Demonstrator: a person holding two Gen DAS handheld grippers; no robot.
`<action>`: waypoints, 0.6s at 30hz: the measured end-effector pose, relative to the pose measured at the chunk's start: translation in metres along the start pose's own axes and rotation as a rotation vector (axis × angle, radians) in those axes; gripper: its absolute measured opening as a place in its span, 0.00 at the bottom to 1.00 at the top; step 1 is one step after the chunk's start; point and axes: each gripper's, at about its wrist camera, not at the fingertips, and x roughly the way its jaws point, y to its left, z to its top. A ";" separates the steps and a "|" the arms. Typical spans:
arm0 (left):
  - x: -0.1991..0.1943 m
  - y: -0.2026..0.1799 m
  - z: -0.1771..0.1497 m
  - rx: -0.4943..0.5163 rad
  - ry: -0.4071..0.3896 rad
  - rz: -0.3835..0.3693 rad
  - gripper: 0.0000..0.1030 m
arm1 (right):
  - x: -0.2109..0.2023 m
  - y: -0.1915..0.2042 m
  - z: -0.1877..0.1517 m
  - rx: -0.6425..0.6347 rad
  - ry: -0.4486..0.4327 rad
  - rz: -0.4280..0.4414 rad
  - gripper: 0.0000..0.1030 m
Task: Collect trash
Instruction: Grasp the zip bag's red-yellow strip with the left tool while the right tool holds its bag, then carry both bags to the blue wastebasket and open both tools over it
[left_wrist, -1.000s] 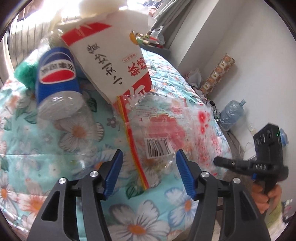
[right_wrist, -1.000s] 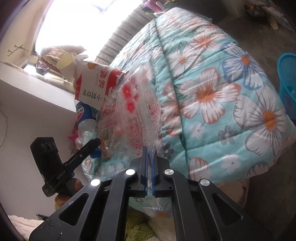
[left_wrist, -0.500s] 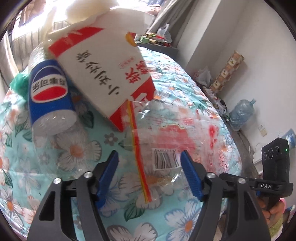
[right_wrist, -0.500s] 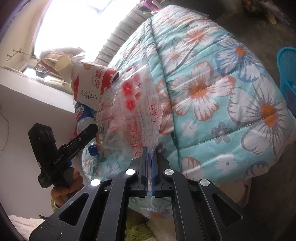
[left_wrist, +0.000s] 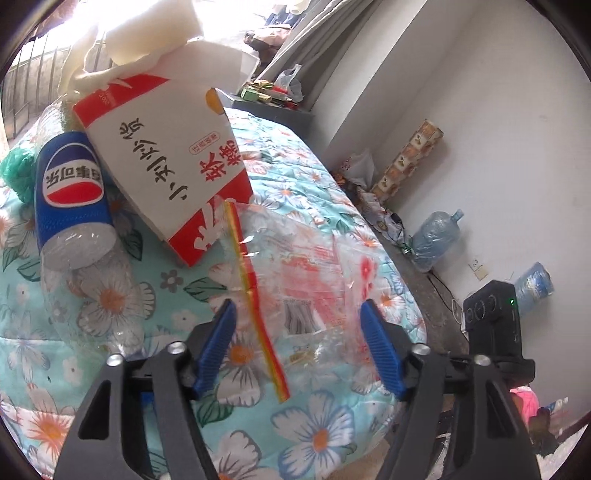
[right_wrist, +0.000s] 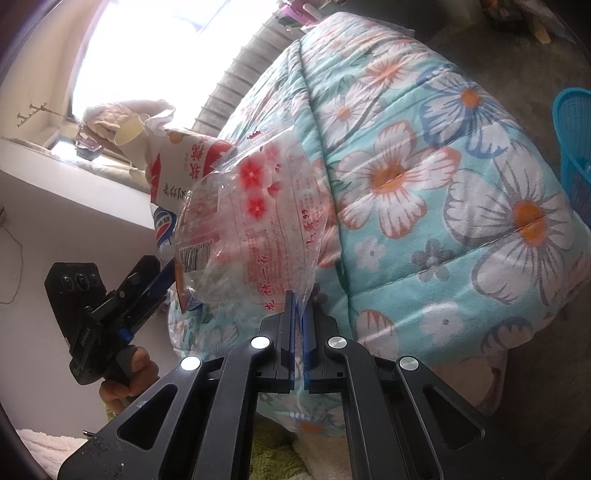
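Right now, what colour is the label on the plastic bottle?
Blue, with a red, white and blue round logo; the bottle label shows best in the left wrist view.

Left gripper (left_wrist: 297, 347) angled down, jaws closing, clear plastic bag (left_wrist: 314, 295) between the blue pads, pads not pressing yet. Right gripper (right_wrist: 296, 317) angled down, clamped tight on bag's edge. Hand (right_wrist: 129, 380) wraps left gripper's handle.

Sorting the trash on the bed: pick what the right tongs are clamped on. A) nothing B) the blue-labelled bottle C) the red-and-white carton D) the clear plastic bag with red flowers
D: the right tongs are shut on the clear plastic bag's lower edge.
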 end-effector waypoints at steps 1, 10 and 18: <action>0.002 0.002 -0.002 -0.010 0.012 -0.003 0.53 | -0.002 -0.001 -0.001 0.001 -0.003 0.001 0.02; -0.001 0.034 -0.012 -0.243 0.018 -0.253 0.32 | -0.016 -0.005 -0.003 0.005 -0.034 -0.004 0.01; 0.010 0.015 -0.017 -0.236 0.063 -0.309 0.28 | -0.013 -0.014 -0.005 0.039 -0.029 0.012 0.01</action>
